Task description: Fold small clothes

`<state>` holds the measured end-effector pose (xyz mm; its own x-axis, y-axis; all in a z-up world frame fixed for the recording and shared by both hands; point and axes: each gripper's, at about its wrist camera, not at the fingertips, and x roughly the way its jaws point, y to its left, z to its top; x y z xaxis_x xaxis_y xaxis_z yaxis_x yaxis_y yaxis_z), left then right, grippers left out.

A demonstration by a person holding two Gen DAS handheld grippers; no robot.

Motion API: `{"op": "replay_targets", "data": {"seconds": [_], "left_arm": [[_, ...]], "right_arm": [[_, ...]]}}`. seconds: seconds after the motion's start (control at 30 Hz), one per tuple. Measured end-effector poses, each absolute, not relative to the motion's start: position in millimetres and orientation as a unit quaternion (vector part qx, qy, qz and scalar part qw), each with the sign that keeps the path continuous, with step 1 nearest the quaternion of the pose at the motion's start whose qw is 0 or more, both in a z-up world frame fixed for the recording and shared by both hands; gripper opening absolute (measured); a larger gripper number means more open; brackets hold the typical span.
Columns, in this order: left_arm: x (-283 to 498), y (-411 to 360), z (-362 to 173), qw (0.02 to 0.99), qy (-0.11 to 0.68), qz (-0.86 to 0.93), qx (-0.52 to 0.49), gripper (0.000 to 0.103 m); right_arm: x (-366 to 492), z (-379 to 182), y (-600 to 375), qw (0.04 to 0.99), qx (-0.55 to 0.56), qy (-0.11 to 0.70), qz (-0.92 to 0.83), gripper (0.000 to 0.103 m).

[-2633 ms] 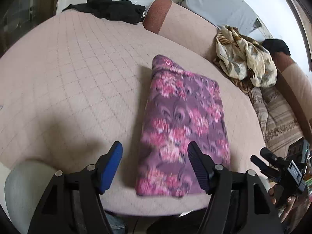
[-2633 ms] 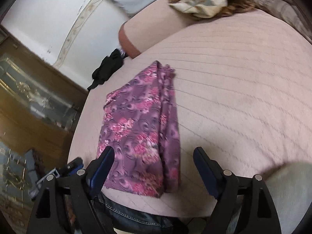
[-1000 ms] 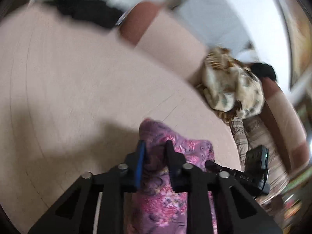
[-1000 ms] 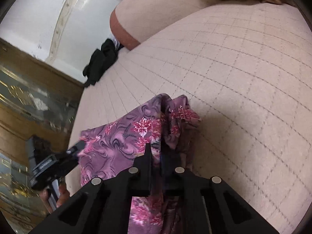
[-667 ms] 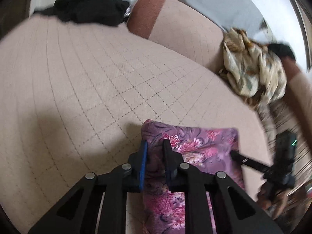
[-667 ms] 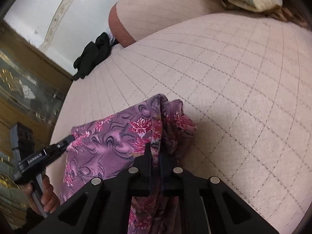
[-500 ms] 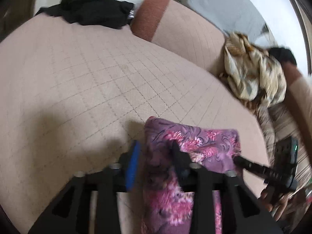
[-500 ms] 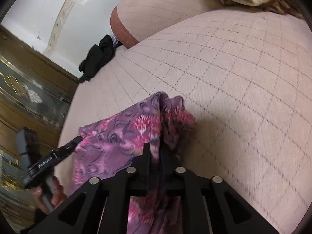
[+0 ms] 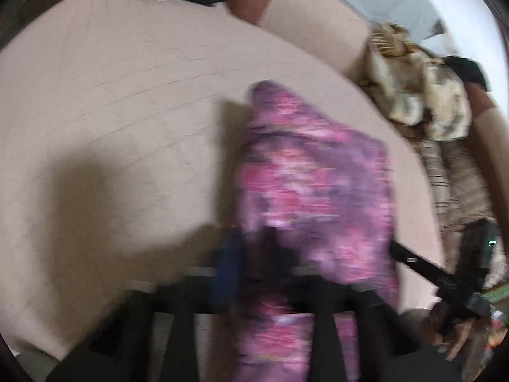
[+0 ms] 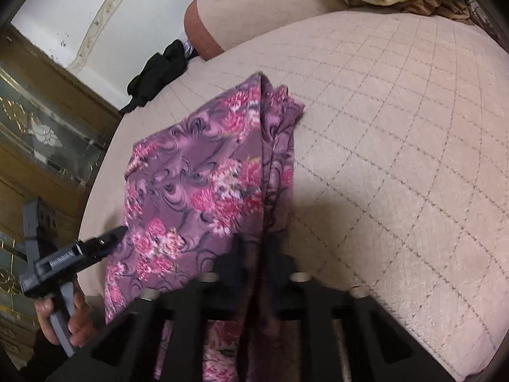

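A black garment (image 10: 157, 73) lies at the far left edge of the quilted pink bed (image 10: 397, 146), well apart from the rest. In the right wrist view the left tool (image 10: 119, 231) comes in from the left, held in a hand (image 10: 68, 313), its tip at the near left edge of the purple floral cloth (image 10: 203, 175). The left wrist view is blurred, yet it shows this tool's blue-padded jaws, which have just been closing, pinched together on a fold of the cloth. The cloth itself lies folded on the bed, its far end flat on the quilt and its near end gathered and lifted toward both tools. To its right, the right tool (image 10: 254, 254) stands clenched on the cloth's bunched right edge, fabric squeezed between its dark fingers. Farther right, against the bed's cushioned headboard, sits a crumpled beige patterned cloth (image 9: 420, 95).
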<state>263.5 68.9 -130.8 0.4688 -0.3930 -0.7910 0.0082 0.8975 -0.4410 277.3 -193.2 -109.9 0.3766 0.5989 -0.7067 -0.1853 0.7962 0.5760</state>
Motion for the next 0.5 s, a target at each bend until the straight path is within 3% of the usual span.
{"op": "replay_targets", "data": {"seconds": [0.13, 0.23, 0.27, 0.33, 0.37, 0.4, 0.5], "left_arm": [[249, 57, -129, 0.856, 0.487, -0.102, -0.139, 0.008], [246, 60, -128, 0.856, 0.491, -0.078, -0.141, 0.021], [239, 62, -119, 0.858, 0.486, -0.08, -0.143, 0.03], [224, 62, -107, 0.861, 0.478, -0.102, -0.143, 0.051], [213, 63, -103, 0.862, 0.475, -0.107, -0.139, 0.062], [202, 63, -102, 0.863, 0.476, -0.108, -0.134, 0.066], [172, 70, -116, 0.845, 0.501, -0.116, -0.15, 0.066]], "right_arm": [[267, -108, -192, 0.824, 0.169, 0.497, 0.213, 0.006], [273, -115, -194, 0.813, 0.186, 0.509, 0.213, 0.007], [272, -109, -197, 0.813, 0.193, 0.505, 0.216, 0.01], [259, -94, -206, 0.817, 0.205, 0.491, 0.222, 0.023], [250, -90, -210, 0.817, 0.21, 0.486, 0.227, 0.045], [239, -88, -214, 0.818, 0.213, 0.482, 0.23, 0.062], [205, -87, -223, 0.817, 0.214, 0.484, 0.228, 0.065]]}}
